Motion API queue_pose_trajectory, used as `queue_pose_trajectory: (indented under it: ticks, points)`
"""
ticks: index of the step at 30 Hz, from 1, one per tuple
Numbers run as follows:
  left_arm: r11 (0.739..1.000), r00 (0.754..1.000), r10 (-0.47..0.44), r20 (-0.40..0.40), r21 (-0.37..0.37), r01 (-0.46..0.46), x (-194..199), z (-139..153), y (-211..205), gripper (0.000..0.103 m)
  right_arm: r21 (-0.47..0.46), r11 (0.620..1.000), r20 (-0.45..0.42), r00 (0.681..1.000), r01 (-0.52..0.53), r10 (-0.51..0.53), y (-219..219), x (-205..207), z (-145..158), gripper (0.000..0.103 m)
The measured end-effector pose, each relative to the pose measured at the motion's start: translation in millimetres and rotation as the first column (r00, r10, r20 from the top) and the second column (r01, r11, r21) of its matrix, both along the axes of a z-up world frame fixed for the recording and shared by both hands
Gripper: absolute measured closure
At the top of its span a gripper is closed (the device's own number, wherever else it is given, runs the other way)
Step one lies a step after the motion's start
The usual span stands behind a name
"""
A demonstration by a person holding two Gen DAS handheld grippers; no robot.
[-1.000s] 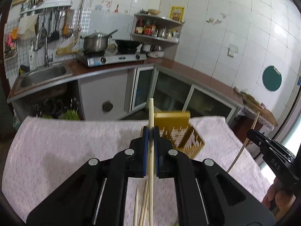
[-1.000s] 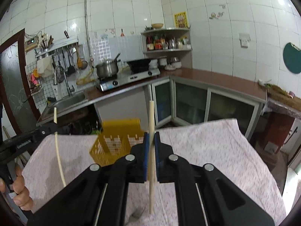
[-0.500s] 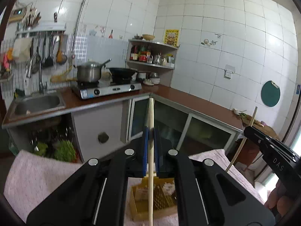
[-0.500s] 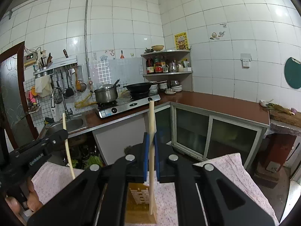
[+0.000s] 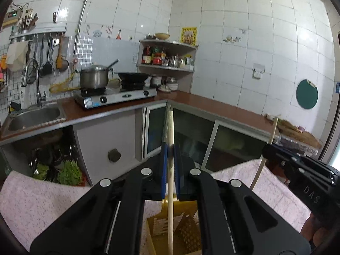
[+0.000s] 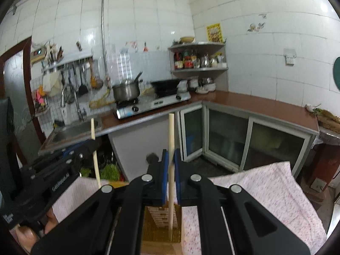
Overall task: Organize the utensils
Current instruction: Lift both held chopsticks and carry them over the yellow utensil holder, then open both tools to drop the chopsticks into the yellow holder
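My left gripper (image 5: pixel 170 148) is shut on a pale wooden chopstick (image 5: pixel 170 201), held upright with its lower end inside the yellow perforated utensil basket (image 5: pixel 187 231) just below. My right gripper (image 6: pixel 170 155) is shut on a second chopstick (image 6: pixel 171 131), also upright, its lower end inside the same basket (image 6: pixel 162 223). Each gripper shows in the other's view: the right one (image 5: pixel 297 170) at the right edge with its chopstick (image 5: pixel 272 131), the left one (image 6: pixel 63 165) at the left with its chopstick (image 6: pixel 94 155).
The basket stands on a table covered with a pink patterned cloth (image 5: pixel 36 199), also seen in the right wrist view (image 6: pixel 265 191). Beyond are a brown kitchen counter (image 5: pixel 212 104) with a sink (image 5: pixel 34 116), a gas stove (image 5: pixel 114 97) with pots, and glass cabinet doors (image 6: pixel 229 136).
Both grippers rose and came over the basket, each still holding its chopstick upright. The basket moved from ahead of the grippers to directly beneath them, and the chopstick ends now reach into it.
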State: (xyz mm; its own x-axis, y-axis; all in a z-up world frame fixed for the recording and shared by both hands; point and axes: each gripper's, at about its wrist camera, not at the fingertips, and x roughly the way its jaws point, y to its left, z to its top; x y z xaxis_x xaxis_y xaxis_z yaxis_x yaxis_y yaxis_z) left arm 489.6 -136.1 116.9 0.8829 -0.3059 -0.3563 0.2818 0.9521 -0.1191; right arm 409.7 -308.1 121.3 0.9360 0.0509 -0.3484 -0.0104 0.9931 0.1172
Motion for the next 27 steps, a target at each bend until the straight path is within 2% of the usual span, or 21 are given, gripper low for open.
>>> queue_pose_trajectory:
  ticks: [9,15,16,17,18,20,22,23,24,26,27]
  points:
    - [1.000,0.995,0.016,-0.099,0.007,-0.016,-2.8,-44.5,17.1,0.098,-0.002,1.000,-0.087,0.996,0.001,-0.001,-3.4,0.7,-53.0,0.097]
    - [1.000,0.989,0.028,-0.147,0.006,-0.027,-5.2,-51.2,23.9,0.097,0.031,0.999,-0.114,0.993,-0.028,0.031,-5.8,1.7,-50.3,0.096]
    - [1.000,0.987,0.024,-0.157,0.003,-0.024,-6.4,-49.3,24.4,0.089,0.041,0.999,-0.116,0.993,-0.029,0.033,-7.4,1.6,-48.2,0.096]
    - [1.000,0.987,0.022,-0.161,0.001,-0.022,-8.3,-47.7,25.5,0.077,0.059,0.998,-0.118,0.993,-0.025,0.032,-10.1,-0.1,-45.7,0.095]
    - [1.000,0.987,0.027,-0.158,0.002,-0.027,-11.9,-44.0,26.6,0.071,0.067,0.997,-0.121,0.992,-0.024,0.033,-11.4,-0.6,-44.2,0.095]
    - [0.999,0.990,0.040,-0.138,0.010,-0.039,-21.0,-36.3,27.9,0.050,0.089,0.996,-0.132,0.991,-0.019,0.031,-15.6,-3.6,-39.0,0.095]
    - [0.999,0.991,0.045,-0.126,0.011,-0.044,-29.7,-29.1,29.9,0.043,0.090,0.996,-0.136,0.990,-0.011,0.023,-18.3,-10.1,-33.7,0.085]
    - [0.999,0.991,0.040,-0.128,0.004,-0.040,-34.1,-25.2,32.5,0.040,0.086,0.996,-0.137,0.990,0.002,0.010,-20.0,-14.5,-31.2,0.067]
    - [0.999,0.990,0.040,-0.135,-0.003,-0.040,-38.4,-21.7,36.0,0.037,0.084,0.996,-0.138,0.990,0.015,-0.003,-22.3,-20.0,-28.8,0.057]
    - [0.999,0.988,0.040,-0.149,-0.008,-0.042,-48.1,-16.0,43.2,0.026,0.071,0.997,-0.148,0.989,0.033,-0.022,-24.0,-29.8,-27.3,0.057]
    - [0.999,0.987,0.038,-0.159,-0.006,-0.039,-53.5,-14.4,46.6,0.024,0.061,0.997,-0.166,0.986,0.040,-0.029,-25.6,-36.6,-28.1,0.057]
